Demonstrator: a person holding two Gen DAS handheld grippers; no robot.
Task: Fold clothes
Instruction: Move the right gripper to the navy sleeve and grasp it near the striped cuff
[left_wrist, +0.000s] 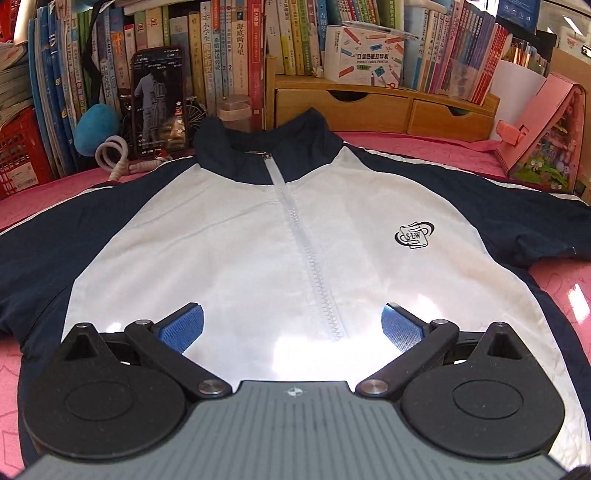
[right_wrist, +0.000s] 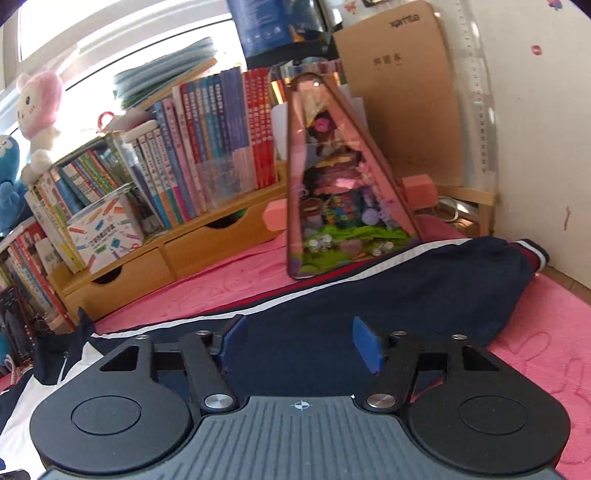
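Note:
A white and navy zip-up jacket (left_wrist: 229, 240) lies flat and face up on the pink cloth, collar toward the books, both sleeves spread out. My left gripper (left_wrist: 291, 326) hovers over its lower front by the zipper, open, with nothing between its blue pads (left_wrist: 183, 328). In the right wrist view the jacket's navy sleeve (right_wrist: 388, 295) stretches to the right, its striped cuff (right_wrist: 532, 254) near the wall. My right gripper (right_wrist: 299, 343) is above that sleeve, open, its blue pads (right_wrist: 365, 347) apart and holding nothing.
A pink cloth (left_wrist: 561, 295) covers the surface. Behind the jacket stand rows of books, a wooden drawer shelf (left_wrist: 369, 107), a propped phone (left_wrist: 160, 99), a blue ball (left_wrist: 96, 127) and a pink triangular toy house (right_wrist: 343, 184). A white wall (right_wrist: 535, 147) bounds the right side.

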